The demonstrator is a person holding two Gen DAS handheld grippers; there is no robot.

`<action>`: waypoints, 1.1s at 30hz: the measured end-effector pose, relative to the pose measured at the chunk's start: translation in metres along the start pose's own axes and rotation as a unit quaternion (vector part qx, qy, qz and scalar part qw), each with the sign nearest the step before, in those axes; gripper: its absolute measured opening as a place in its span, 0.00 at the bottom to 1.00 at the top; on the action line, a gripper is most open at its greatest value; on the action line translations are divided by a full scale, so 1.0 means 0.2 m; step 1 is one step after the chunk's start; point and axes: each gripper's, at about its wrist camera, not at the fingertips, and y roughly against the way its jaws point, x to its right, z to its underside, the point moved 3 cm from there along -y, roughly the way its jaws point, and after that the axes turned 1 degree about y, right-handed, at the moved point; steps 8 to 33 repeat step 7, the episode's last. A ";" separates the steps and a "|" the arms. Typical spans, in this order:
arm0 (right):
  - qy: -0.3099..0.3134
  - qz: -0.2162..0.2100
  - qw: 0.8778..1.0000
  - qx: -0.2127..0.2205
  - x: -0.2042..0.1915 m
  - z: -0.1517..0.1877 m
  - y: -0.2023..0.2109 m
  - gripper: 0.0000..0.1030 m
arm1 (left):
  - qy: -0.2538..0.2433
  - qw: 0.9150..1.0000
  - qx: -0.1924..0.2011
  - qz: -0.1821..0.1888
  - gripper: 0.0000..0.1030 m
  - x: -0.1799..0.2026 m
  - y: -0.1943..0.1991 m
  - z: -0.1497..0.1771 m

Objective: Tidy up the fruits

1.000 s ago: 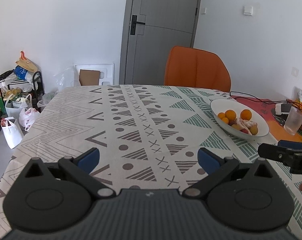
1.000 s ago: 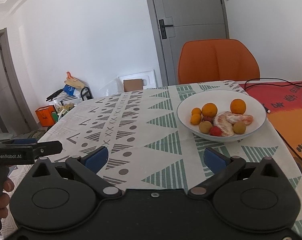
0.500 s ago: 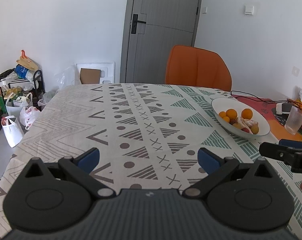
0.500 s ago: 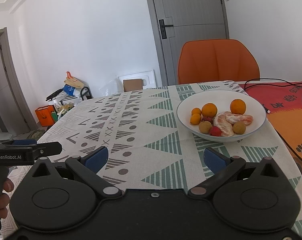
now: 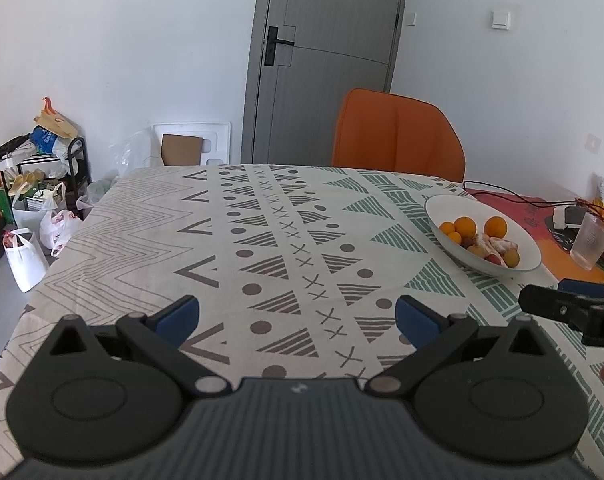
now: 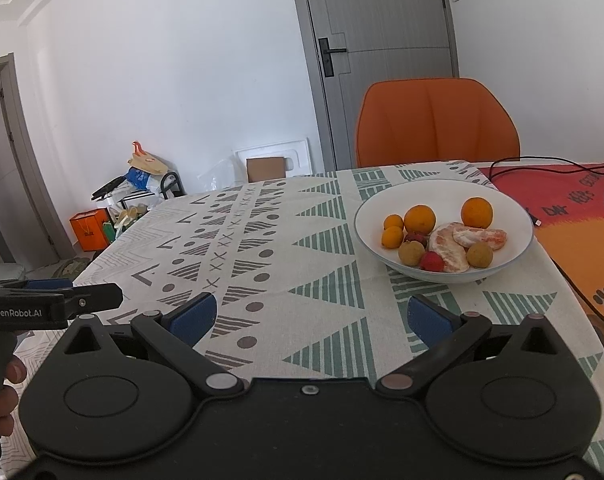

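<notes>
A white bowl (image 6: 514,254) stands on the patterned tablecloth at the right; it also shows in the left wrist view (image 5: 526,264). It holds several oranges (image 6: 420,219), peeled orange segments (image 6: 448,248), brownish round fruits (image 6: 411,253) and a small red fruit (image 6: 432,261). My right gripper (image 6: 310,318) is open and empty, short of the bowl and to its left. My left gripper (image 5: 297,316) is open and empty over the middle of the cloth, well left of the bowl.
An orange chair (image 5: 398,136) stands at the table's far side. A red and orange mat (image 6: 574,216) with a black cable lies right of the bowl. A clear cup (image 5: 590,240) stands at the far right. Bags and boxes (image 5: 29,200) crowd the floor at left.
The left wrist view has shifted slightly, so the bowl sits a little farther right and higher. The right gripper has barely moved. Both grippers stay open.
</notes>
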 end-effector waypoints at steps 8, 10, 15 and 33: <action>0.002 -0.001 1.000 -0.002 -0.01 0.01 -0.01 1.00 | -0.002 1.000 -0.002 0.002 1.00 0.00 0.00 0.01; 0.002 -0.001 1.000 -0.002 -0.01 0.01 -0.01 1.00 | -0.002 1.000 -0.002 0.002 1.00 0.00 0.00 0.01; 0.002 -0.001 1.000 -0.002 -0.01 0.01 -0.01 1.00 | -0.002 1.000 -0.002 0.002 1.00 0.00 0.00 0.01; 0.002 -0.001 1.000 -0.002 -0.01 0.01 -0.01 1.00 | -0.002 1.000 -0.002 0.002 1.00 0.00 0.00 0.01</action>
